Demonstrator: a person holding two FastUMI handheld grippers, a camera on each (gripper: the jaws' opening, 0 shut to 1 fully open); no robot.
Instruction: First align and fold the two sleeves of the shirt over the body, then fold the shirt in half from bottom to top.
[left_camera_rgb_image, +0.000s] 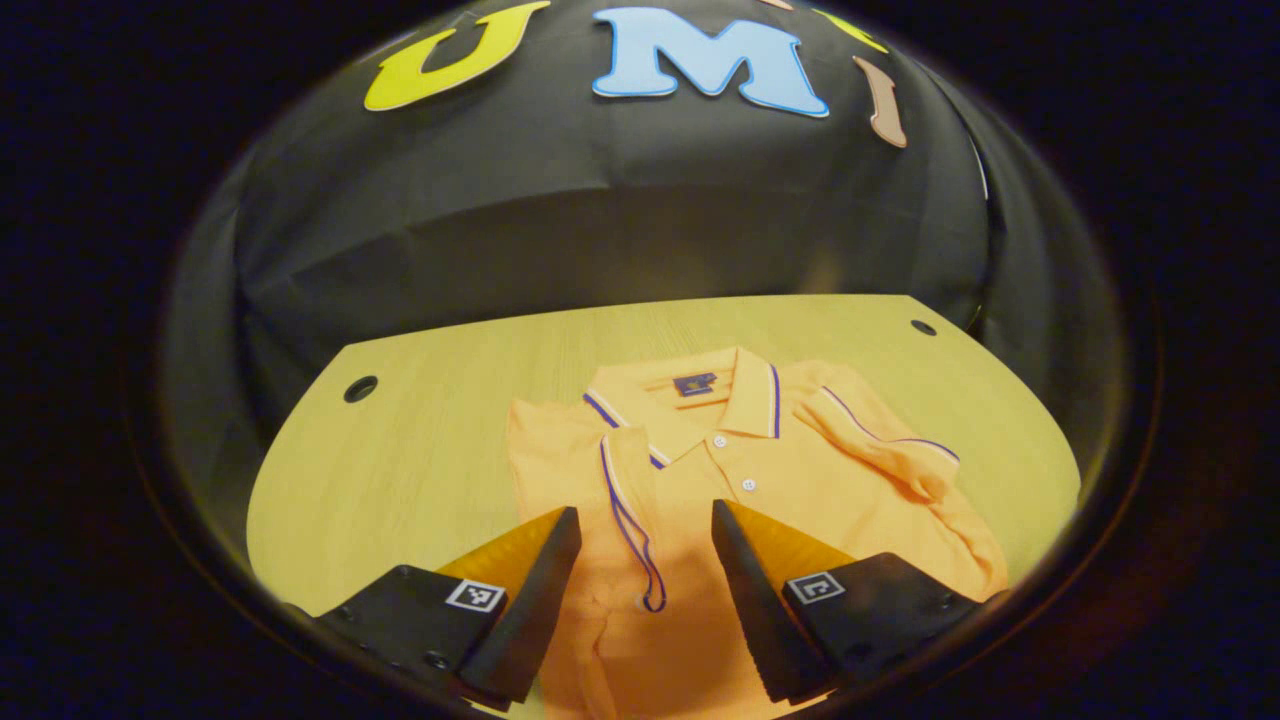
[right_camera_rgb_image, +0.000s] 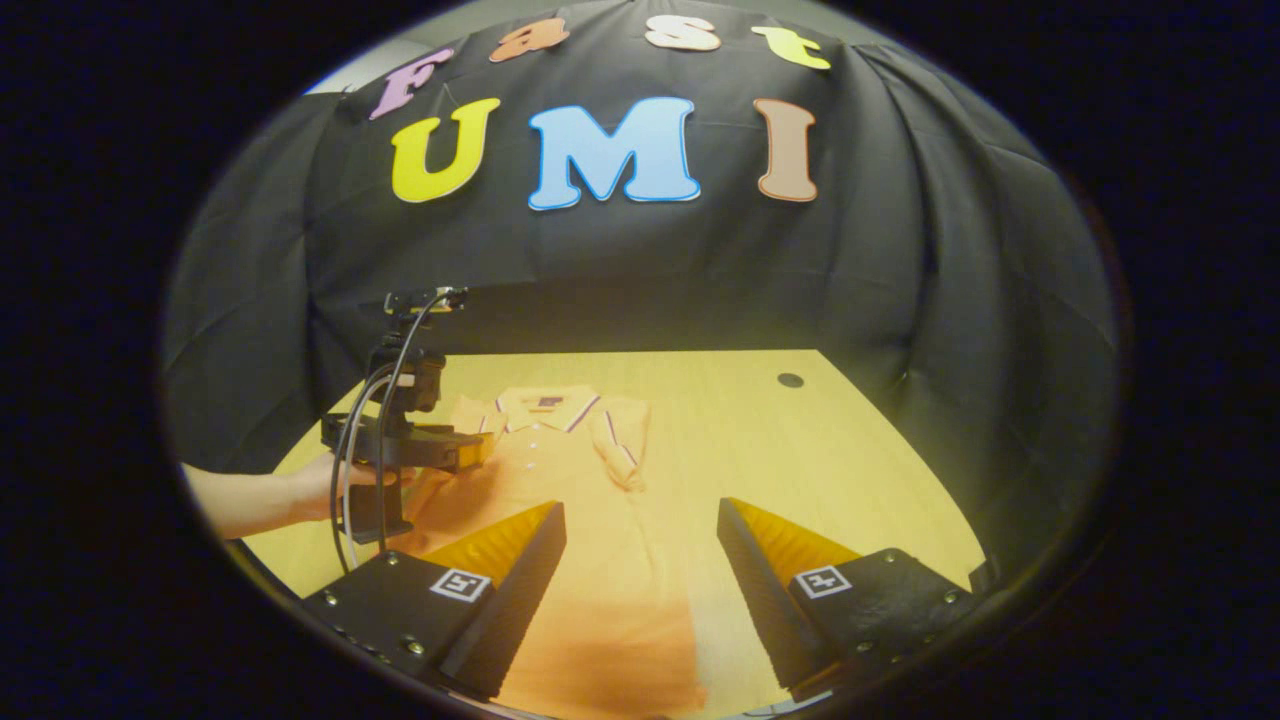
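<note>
Orange shirt (left_camera_rgb_image: 760, 480) laid face-up on the tabletop (left_camera_rgb_image: 420, 450), both sleeves folded over the body. Left gripper (left_camera_rgb_image: 645, 570) is held above the shirt, fingers apart, nothing clamped. Right gripper (right_camera_rgb_image: 640, 570) is likewise spread over the lower shirt (right_camera_rgb_image: 560, 450). The left gripper (right_camera_rgb_image: 470, 450), held by a hand (right_camera_rgb_image: 330, 490), is seen in the right gripper view
</note>
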